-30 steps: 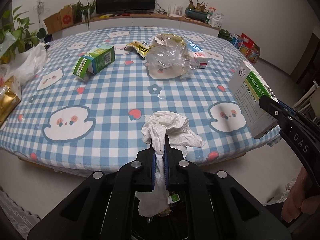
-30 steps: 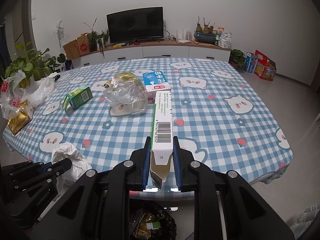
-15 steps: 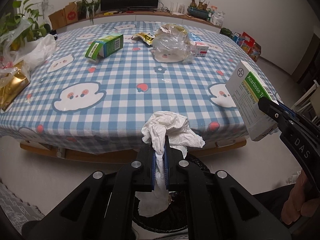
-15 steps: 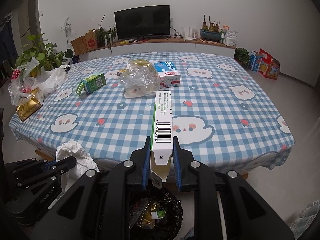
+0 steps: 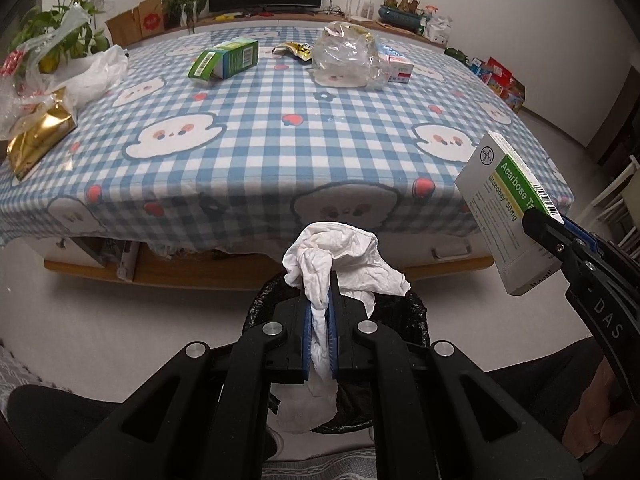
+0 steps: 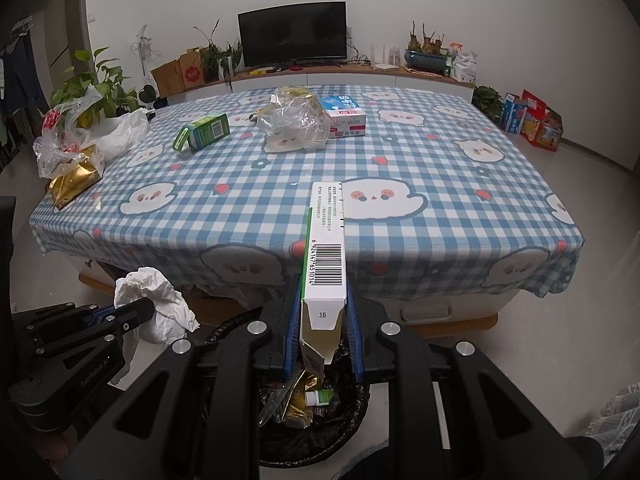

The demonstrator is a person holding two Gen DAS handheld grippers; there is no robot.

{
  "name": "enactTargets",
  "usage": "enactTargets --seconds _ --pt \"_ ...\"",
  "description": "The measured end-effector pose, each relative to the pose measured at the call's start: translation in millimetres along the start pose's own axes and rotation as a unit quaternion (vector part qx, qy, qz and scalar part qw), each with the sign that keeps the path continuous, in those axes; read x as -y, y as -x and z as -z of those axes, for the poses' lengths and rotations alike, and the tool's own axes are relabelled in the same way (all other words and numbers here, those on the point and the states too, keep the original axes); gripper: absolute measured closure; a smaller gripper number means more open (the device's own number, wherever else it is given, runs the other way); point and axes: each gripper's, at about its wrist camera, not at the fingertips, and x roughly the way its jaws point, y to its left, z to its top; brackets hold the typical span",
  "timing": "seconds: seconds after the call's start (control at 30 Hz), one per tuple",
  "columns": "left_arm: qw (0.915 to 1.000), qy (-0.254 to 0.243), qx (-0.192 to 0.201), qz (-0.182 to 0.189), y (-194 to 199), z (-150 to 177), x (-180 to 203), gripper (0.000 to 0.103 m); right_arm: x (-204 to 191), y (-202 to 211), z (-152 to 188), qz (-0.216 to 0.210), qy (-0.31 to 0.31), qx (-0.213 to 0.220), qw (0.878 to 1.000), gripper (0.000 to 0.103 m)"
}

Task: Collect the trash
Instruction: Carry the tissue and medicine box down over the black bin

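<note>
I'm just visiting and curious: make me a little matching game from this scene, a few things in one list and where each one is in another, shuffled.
Things:
1. crumpled white tissue
2. white and green medicine box
3. green carton
4. gold foil bag

Places:
A. lying on its side on the checked tablecloth
B. pinched in the left gripper above the black bin
C. at the table's left edge, beside plastic bags
D. clamped in the right gripper above the bin

Pairs: 1-B, 2-D, 3-A, 4-C
</note>
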Motion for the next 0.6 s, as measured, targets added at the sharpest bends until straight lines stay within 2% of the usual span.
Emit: enactTargets --seconds 0.43,0.6 --pt "0.9998 0.000 -0.021 -0.007 -26.1 26.9 5.8 0.097 2.0 -17.0 38.4 0.008 0.005 -0.040 0.999 0.084" --pt "0.9993 -0.002 -0.036 -0.006 -45.9 36.4 7.7 0.097 4.8 -34.0 55.2 0.010 -0.001 -0.070 0.997 0.084"
